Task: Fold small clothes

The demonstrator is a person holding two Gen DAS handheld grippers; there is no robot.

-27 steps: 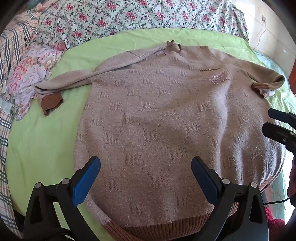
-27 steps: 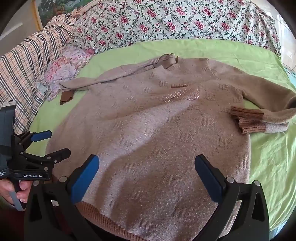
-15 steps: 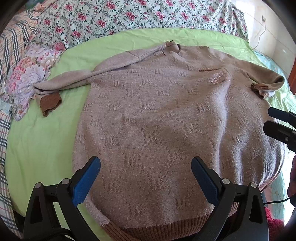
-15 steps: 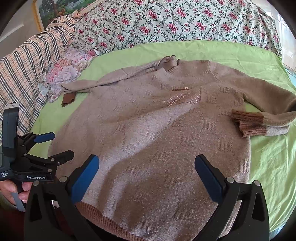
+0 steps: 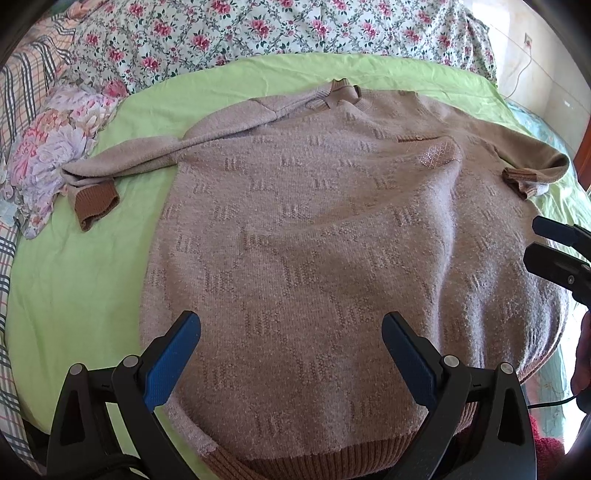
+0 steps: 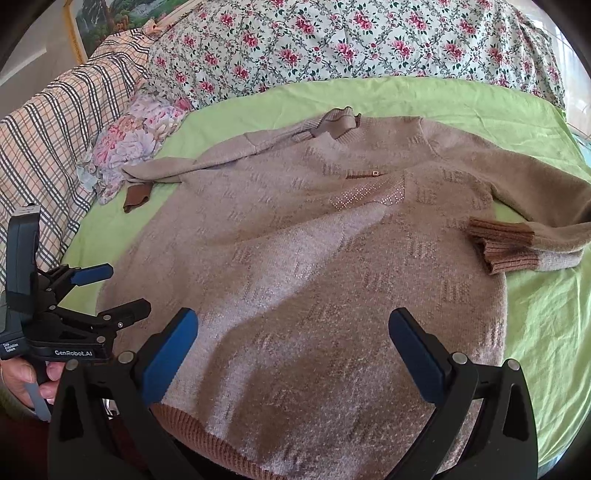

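Here, in the left wrist view, the left gripper (image 5: pixel 291 354) hangs above the lower part of a beige knitted sweater (image 5: pixel 332 258), its blue-padded fingers spread wide with nothing between them but air over the knit. The sweater lies front-up and spread out on a lime-green sheet (image 5: pixel 74 280), hem nearest the camera, collar far away; one sleeve stretches out to the picture's left, ending in a brown cuff (image 5: pixel 96 201), while the other sleeve bends back on itself at the right. A floral quilt (image 5: pixel 295 29) lies beyond the sheet. At the right edge the right gripper (image 5: pixel 554 251) pokes in beside the sweater's side. In the right wrist view, the right gripper (image 6: pixel 293 354) likewise hovers over the hem area with its fingers wide apart and empty. The left gripper (image 6: pixel 110 291) shows at the left edge, gaping too, held by a hand (image 6: pixel 26 380). A checked blanket (image 6: pixel 48 147) borders the sheet's left side.
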